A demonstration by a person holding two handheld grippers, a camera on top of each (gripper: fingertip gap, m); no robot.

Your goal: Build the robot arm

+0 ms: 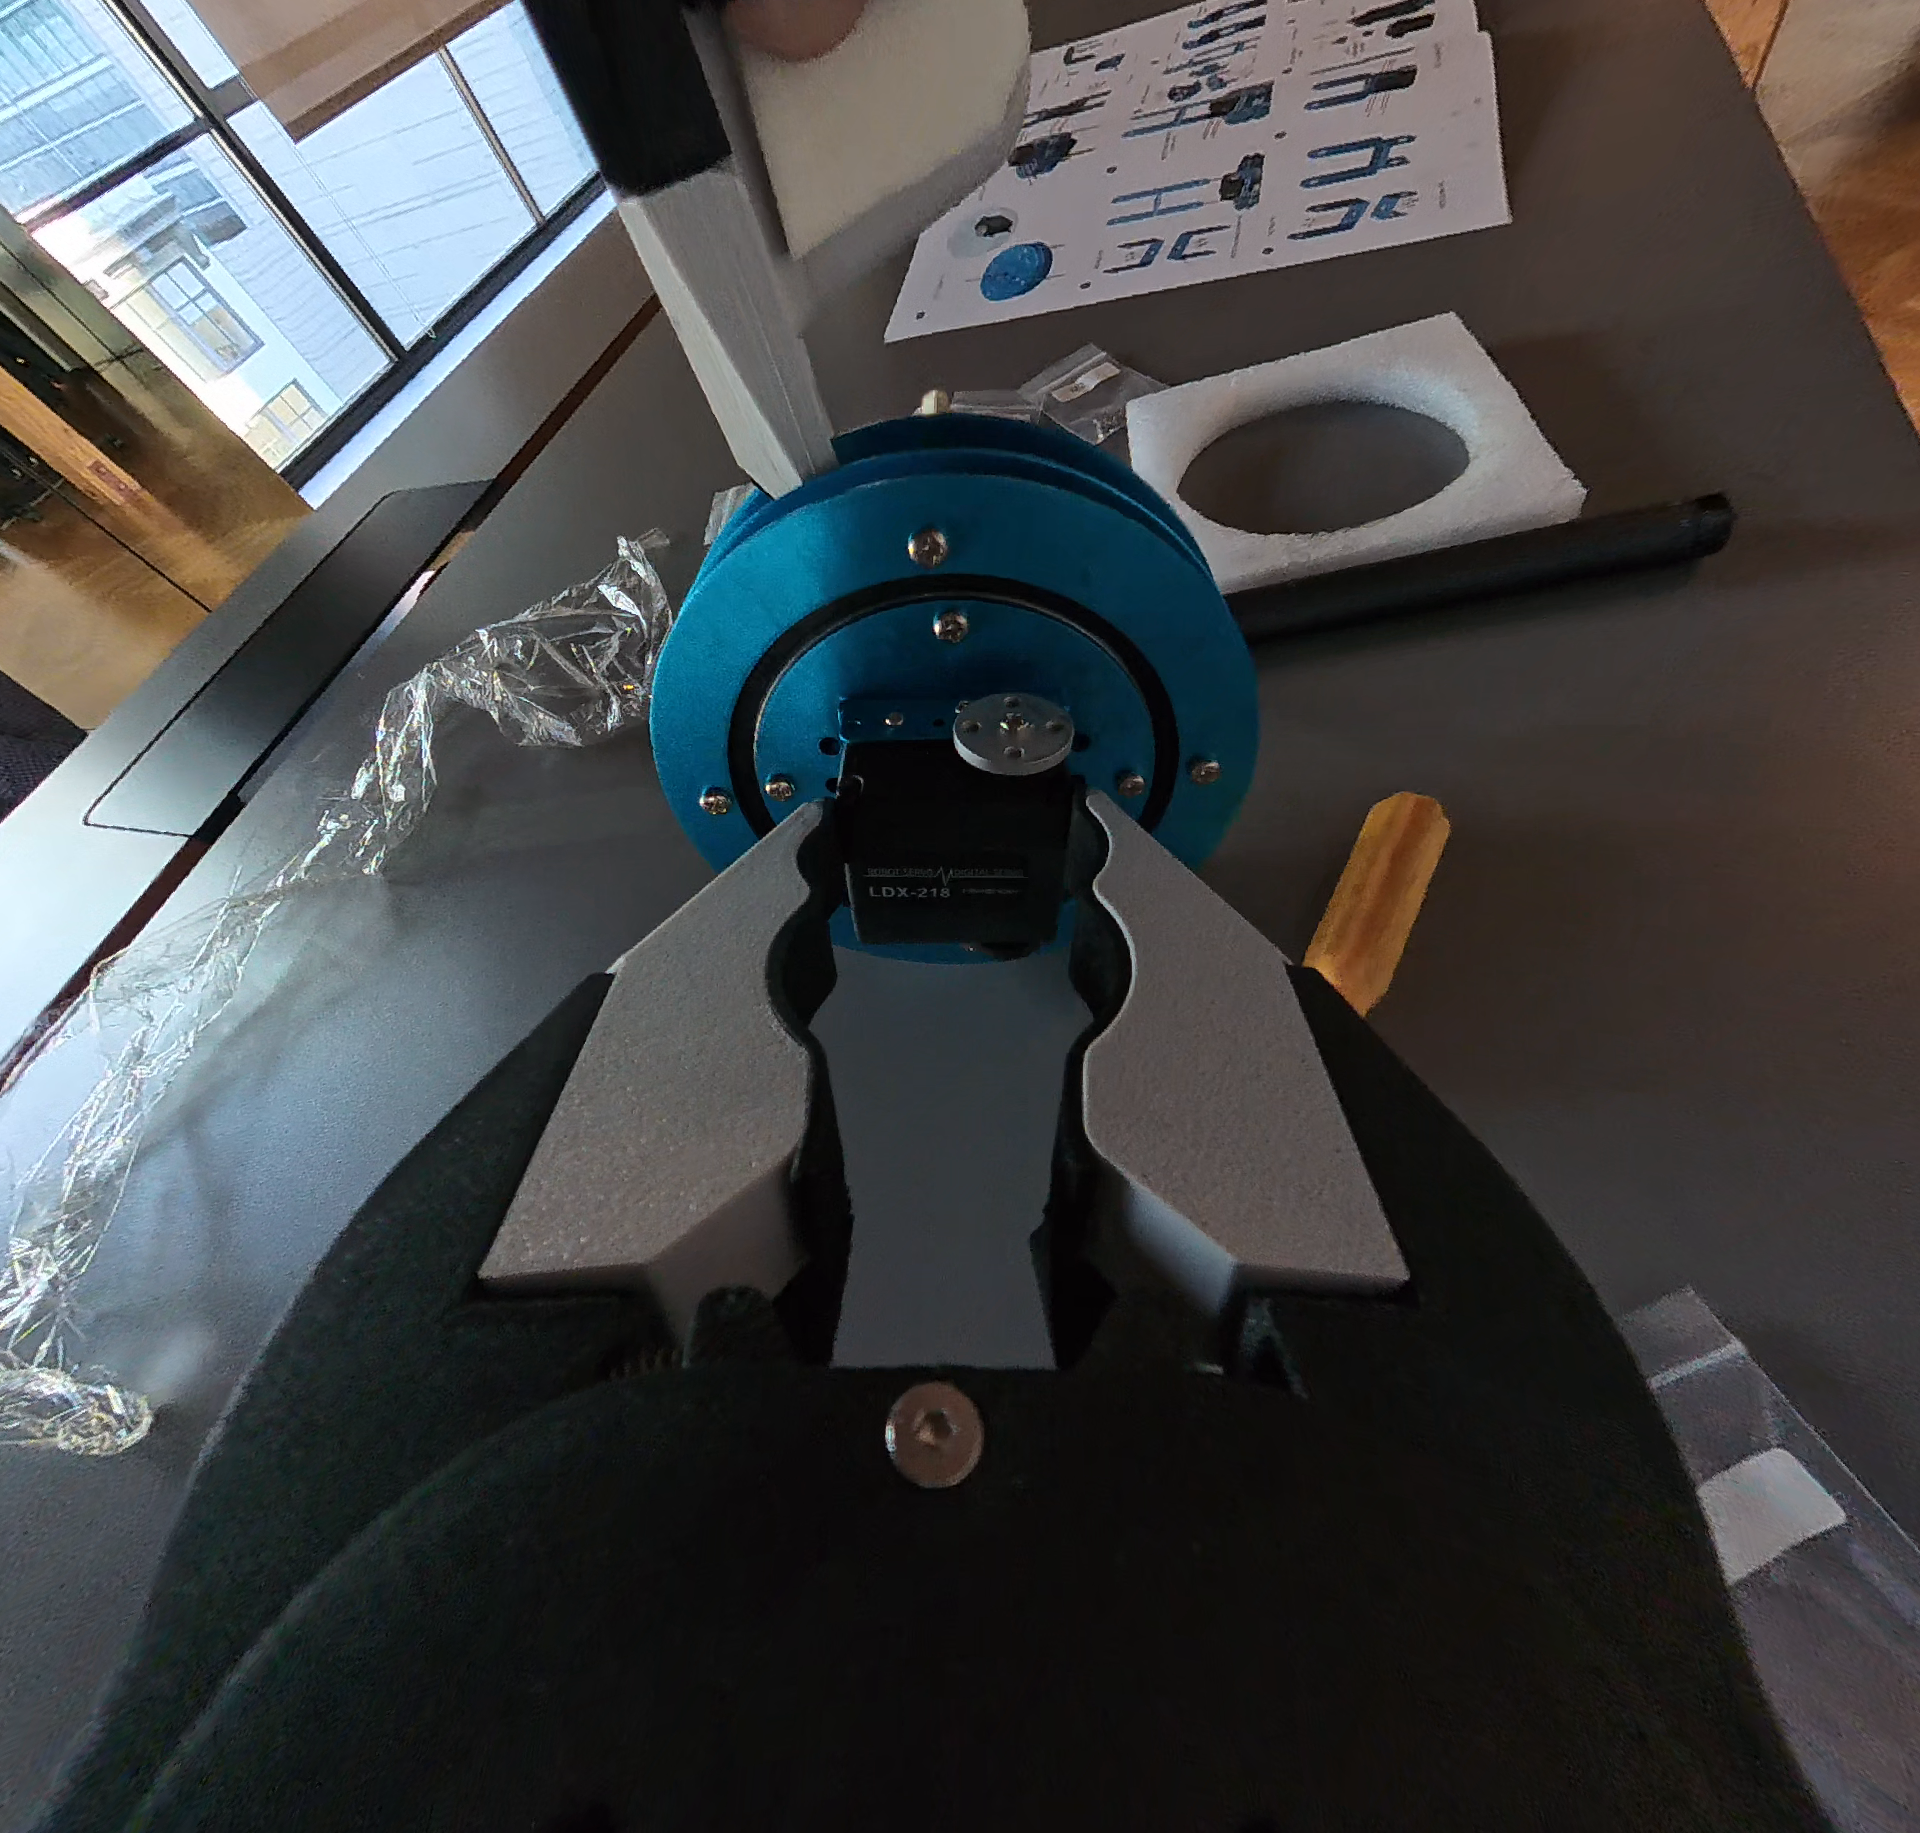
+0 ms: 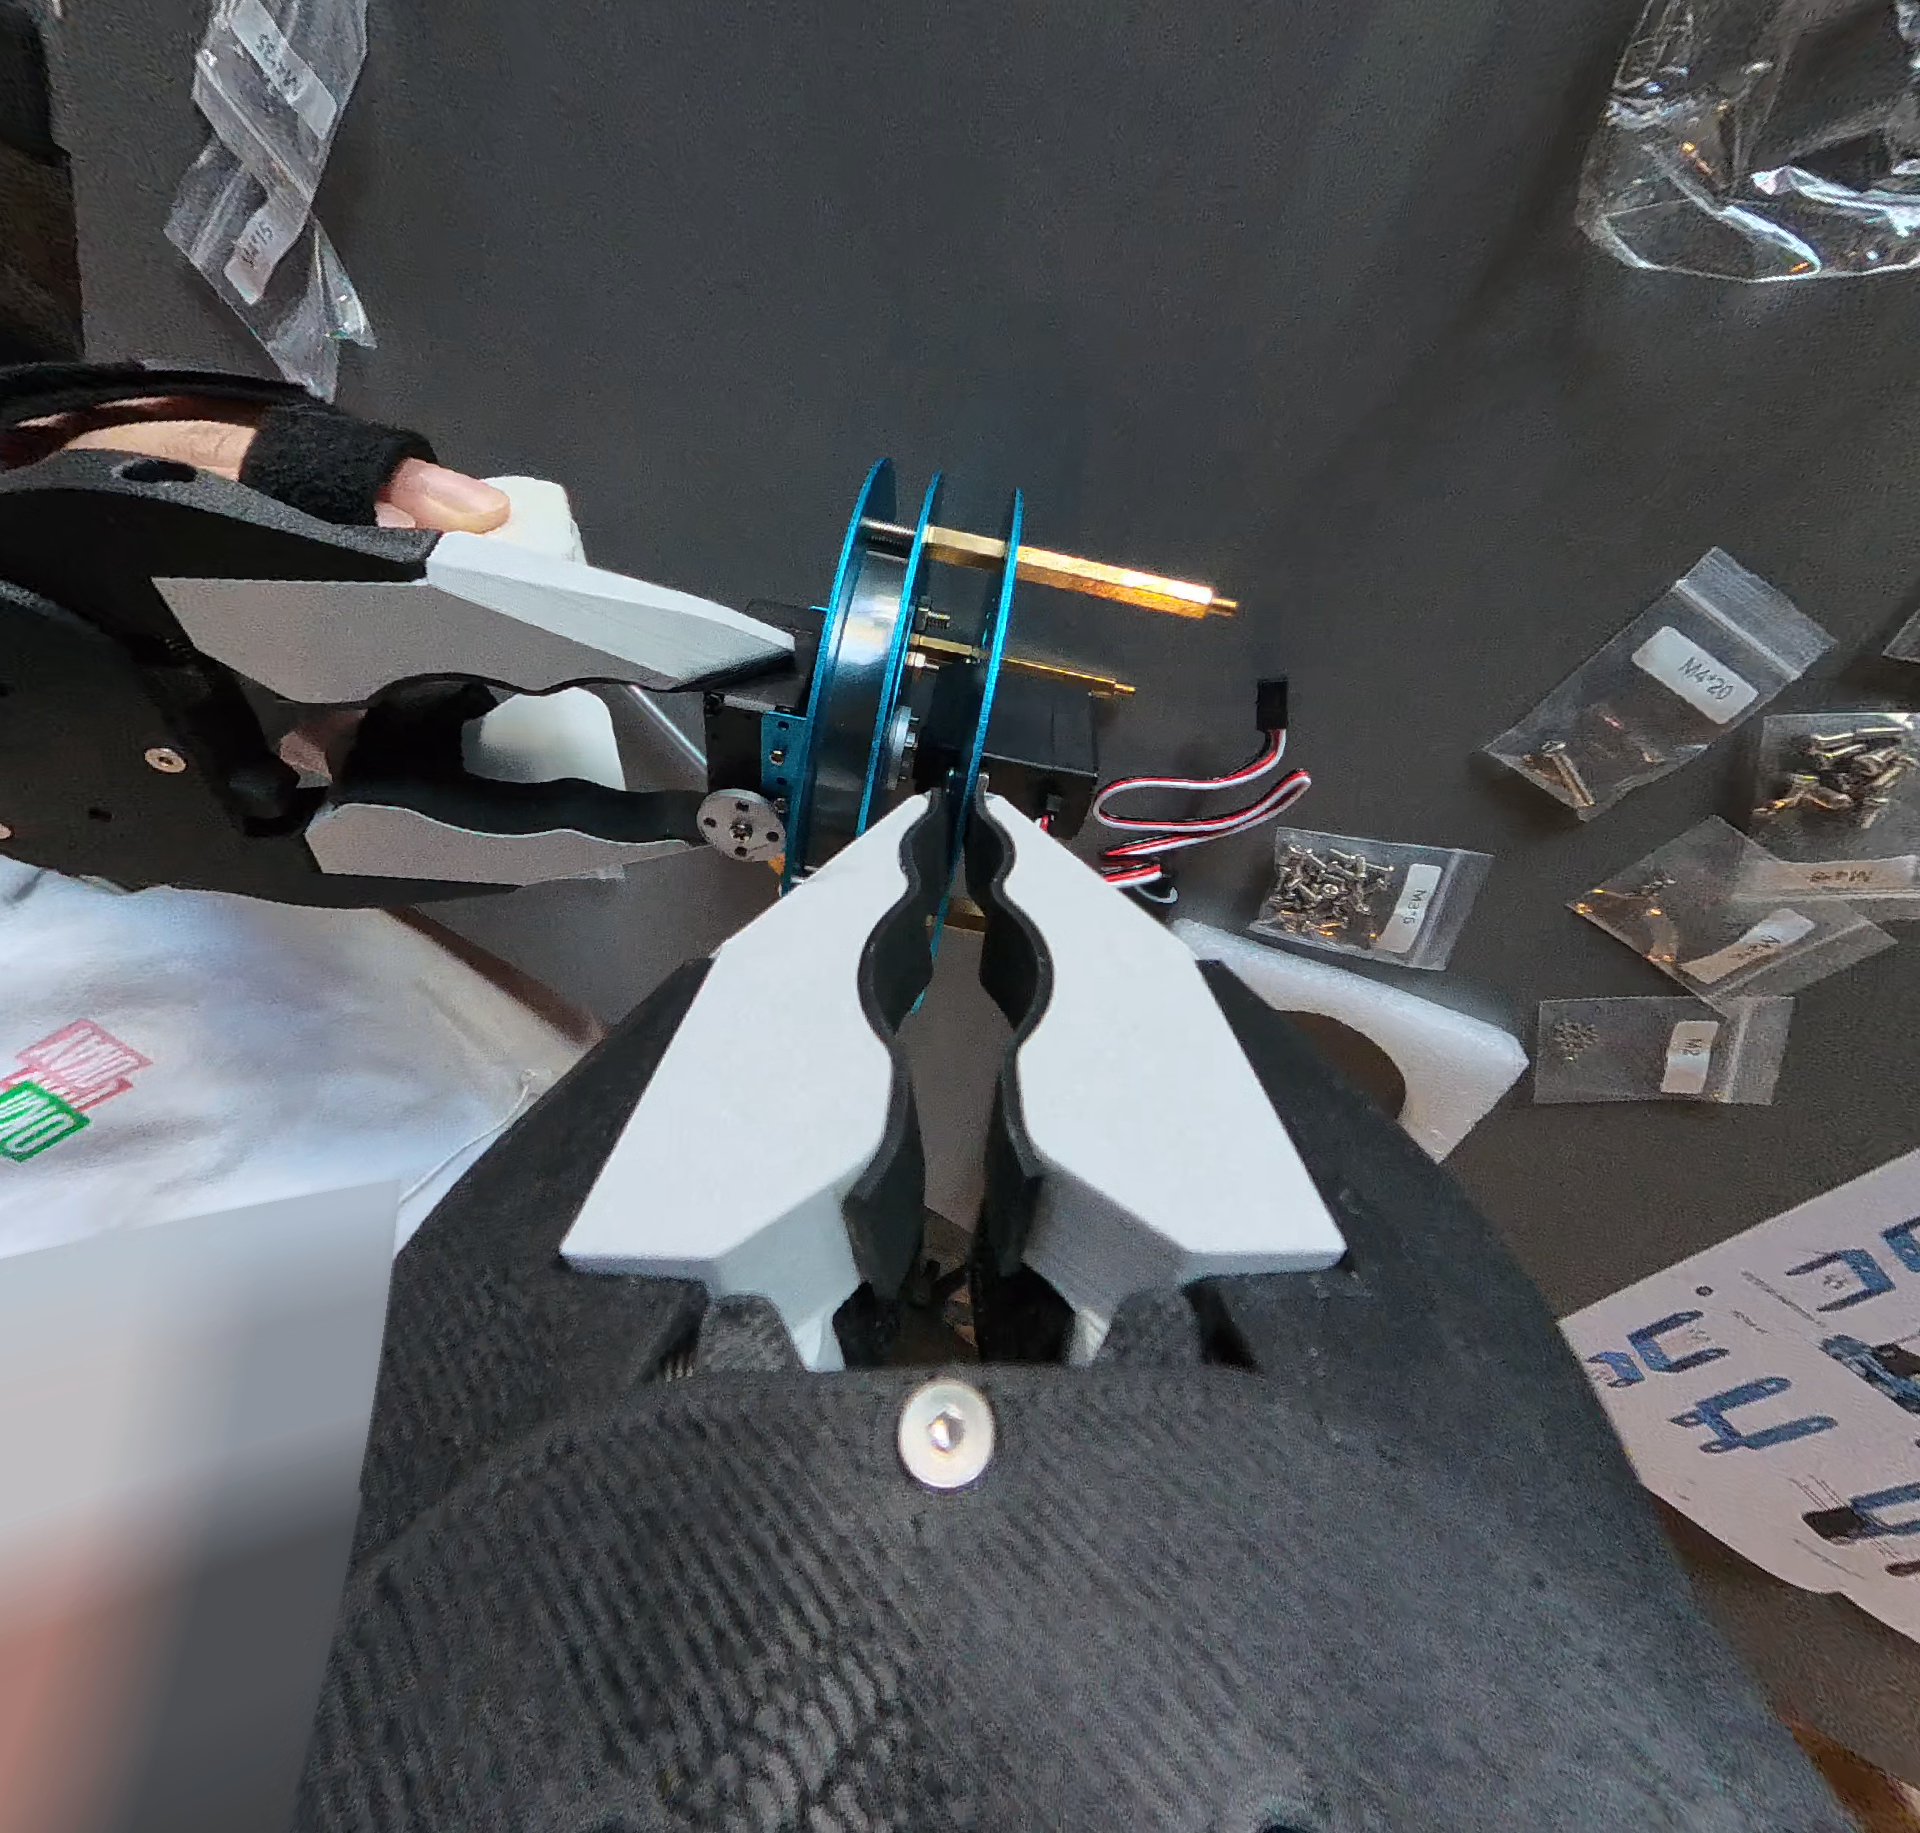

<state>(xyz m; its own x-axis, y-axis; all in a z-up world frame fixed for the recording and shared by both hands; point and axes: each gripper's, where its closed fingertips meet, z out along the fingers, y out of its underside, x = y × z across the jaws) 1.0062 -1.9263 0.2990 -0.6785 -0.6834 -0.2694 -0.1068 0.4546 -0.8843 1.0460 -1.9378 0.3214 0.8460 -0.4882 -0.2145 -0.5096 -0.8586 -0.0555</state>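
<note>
A blue round-plate assembly [image 1: 1039, 578] of several thin discs on brass standoffs [image 2: 1101, 578] is held off the dark table, discs on edge. A black servo [image 1: 940, 848] with a silver horn [image 1: 1008, 734] sits in its face. My left gripper [image 1: 956, 822] is shut on the servo body. It also shows in the right wrist view [image 2: 743, 744], coming in from the left. My right gripper [image 2: 958, 804] is shut on the rim of a blue disc [image 2: 940, 640]. In the left wrist view it [image 1: 800, 469] reaches down onto the top edge. A red-white-black servo cable [image 2: 1195, 807] hangs behind.
Several small bags of screws [image 2: 1361, 890] lie to the right. A white foam block with a round hole [image 1: 1340, 453], a printed sheet [image 1: 1236, 142], a black rod [image 1: 1486, 568] and a yellow tool handle [image 1: 1371, 900] lie on the table [image 1: 1558, 952]. Crumpled clear wrap [image 1: 540, 661] lies left.
</note>
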